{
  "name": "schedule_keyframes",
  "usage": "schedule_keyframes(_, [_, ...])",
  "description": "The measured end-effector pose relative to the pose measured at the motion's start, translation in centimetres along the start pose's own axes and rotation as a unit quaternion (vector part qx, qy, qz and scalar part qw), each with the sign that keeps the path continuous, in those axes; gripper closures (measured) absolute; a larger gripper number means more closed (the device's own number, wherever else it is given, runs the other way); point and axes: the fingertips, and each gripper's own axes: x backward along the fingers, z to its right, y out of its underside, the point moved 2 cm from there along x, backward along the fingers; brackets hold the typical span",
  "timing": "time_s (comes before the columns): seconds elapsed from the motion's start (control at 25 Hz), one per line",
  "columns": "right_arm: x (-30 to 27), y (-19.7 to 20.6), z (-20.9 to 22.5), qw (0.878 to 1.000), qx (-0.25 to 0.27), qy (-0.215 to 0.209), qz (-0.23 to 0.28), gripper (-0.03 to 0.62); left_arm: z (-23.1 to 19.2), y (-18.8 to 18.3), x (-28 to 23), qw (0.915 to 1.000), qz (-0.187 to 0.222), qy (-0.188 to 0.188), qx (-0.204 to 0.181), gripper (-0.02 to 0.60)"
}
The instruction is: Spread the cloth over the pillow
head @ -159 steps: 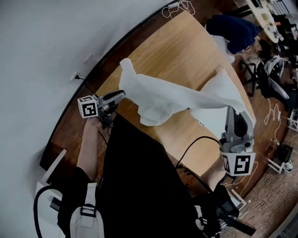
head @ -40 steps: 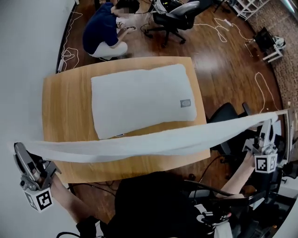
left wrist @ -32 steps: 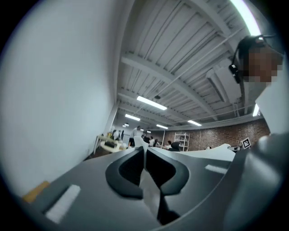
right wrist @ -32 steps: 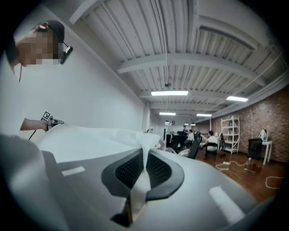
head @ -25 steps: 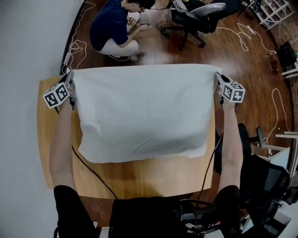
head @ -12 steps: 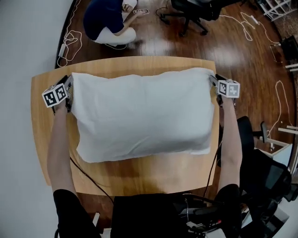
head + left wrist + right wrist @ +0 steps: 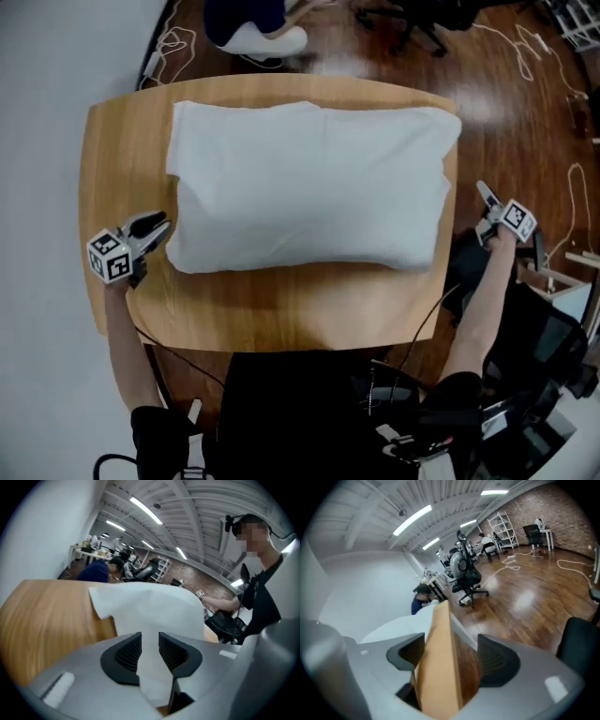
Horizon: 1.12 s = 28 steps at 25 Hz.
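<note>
Table (image 7: 122, 150) with cloth (image 7: 309, 178), loose between left gripper (image 7: 159, 228) opening jaws; right gripper (image 7: 484, 212) opening wide, empty, beside table edge.

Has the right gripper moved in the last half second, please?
Yes. The right gripper, empty jaws opening, has left the white cloth at its corner and drawn back off the wooden table past its right edge.

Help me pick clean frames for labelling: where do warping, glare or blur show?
Head view: fisheye bows the table edges; a bright glare patch on the floor. Left gripper view: dark round vignette, cloth near the lens soft. Right gripper view: table edge blurred up close; sheen on floor.
</note>
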Motion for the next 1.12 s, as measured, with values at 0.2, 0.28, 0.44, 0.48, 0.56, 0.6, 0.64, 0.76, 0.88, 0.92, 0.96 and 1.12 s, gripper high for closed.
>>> schedule_keyframes(0.2, [5.9,8.2,-9.1,0.98,0.178,-0.084,-0.042,0.31,5.6,7.9,-3.5,0.997,-0.049,-0.05,-0.032,0.465])
schedule_keyframes(0.28, [6.8,13.4,-10.8,0.961,0.238,-0.088,-0.105,0.312,5.7,8.7,-4.3,0.9956,-0.034,-0.082,-0.03,0.483])
schedule_keyframes(0.44, [6.0,19.7,-11.4,0.928,0.299,-0.056,-0.215,0.442,6.4,8.7,-3.1,0.9936,-0.014,-0.108,-0.031,0.573])
schedule_keyframes(0.48, [6.3,19.6,-11.8,0.923,0.307,-0.048,-0.228,0.582,6.6,8.5,-2.6,0.9939,-0.009,-0.106,-0.029,0.574])
schedule_keyframes(0.56, [8.5,17.1,-13.6,0.917,0.328,-0.033,-0.224,0.583,7.3,7.7,-1.5,0.9946,0.003,-0.099,-0.031,0.574])
schedule_keyframes(0.6, [10.2,15.3,-15.0,0.918,0.337,-0.025,-0.206,0.583,7.8,7.1,-1.0,0.9948,0.008,-0.095,-0.036,0.574])
schedule_keyframes(0.64, [12.2,13.4,-16.5,0.922,0.342,-0.017,-0.182,0.585,8.3,6.5,-0.6,0.9948,0.013,-0.091,-0.043,0.574])
schedule_keyframes(0.76, [17.0,12.2,-18.5,0.934,0.322,0.024,-0.15,0.583,9.9,5.9,0.0,0.9953,0.019,-0.08,-0.051,0.574])
schedule_keyframes(0.88, [13.8,19.1,-14.1,0.932,0.282,0.057,-0.221,0.585,9.5,8.3,-0.8,0.9963,-0.002,-0.079,-0.035,0.574])
schedule_keyframes(0.92, [11.4,21.4,-12.2,0.93,0.274,0.061,-0.236,0.583,9.0,9.3,-1.5,0.9963,-0.011,-0.081,-0.026,0.574])
schedule_keyframes(0.96, [9.0,23.2,-10.4,0.93,0.27,0.066,-0.241,0.583,8.5,10.3,-2.2,0.9962,-0.019,-0.083,-0.018,0.574])
schedule_keyframes(1.12, [4.5,25.5,-8.4,0.917,0.291,0.099,-0.256,0.532,7.3,12.0,-4.9,0.9945,-0.039,-0.096,-0.009,0.571])
